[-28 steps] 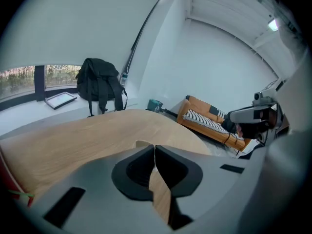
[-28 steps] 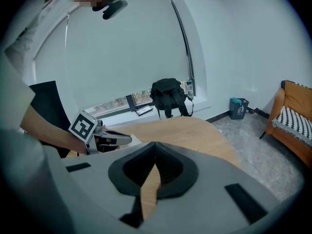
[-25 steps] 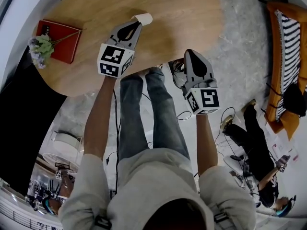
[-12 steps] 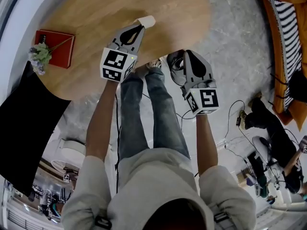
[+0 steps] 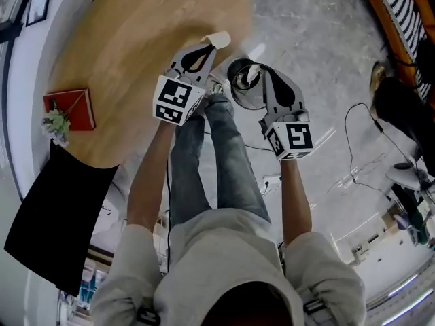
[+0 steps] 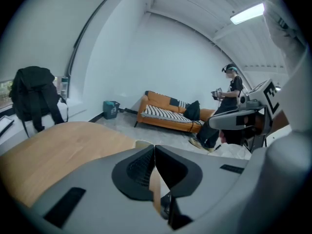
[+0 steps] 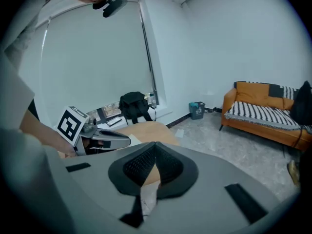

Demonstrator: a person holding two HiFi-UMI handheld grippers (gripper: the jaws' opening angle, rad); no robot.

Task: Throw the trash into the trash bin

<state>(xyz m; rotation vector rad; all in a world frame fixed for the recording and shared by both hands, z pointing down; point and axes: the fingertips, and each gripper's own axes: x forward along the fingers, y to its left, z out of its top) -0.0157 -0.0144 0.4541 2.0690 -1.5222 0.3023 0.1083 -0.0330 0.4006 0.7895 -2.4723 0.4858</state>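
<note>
Poking out beyond the left tool (image 5: 208, 47), its pinched paper scrap (image 5: 221, 39)

I read no words or numbers; the only signs are black-and-white square markers, on the cube (image 5: 178, 100) behind my left gripper (image 5: 212, 45) and the cube (image 5: 291, 139) behind my right gripper (image 5: 262, 73).

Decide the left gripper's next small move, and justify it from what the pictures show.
Probably swing the left gripper rightward until its paper scrap hangs over the trash bin. Its jaws are shut on the scrap, which sits above the table edge, beside the bin's mouth rather than over it.
</note>
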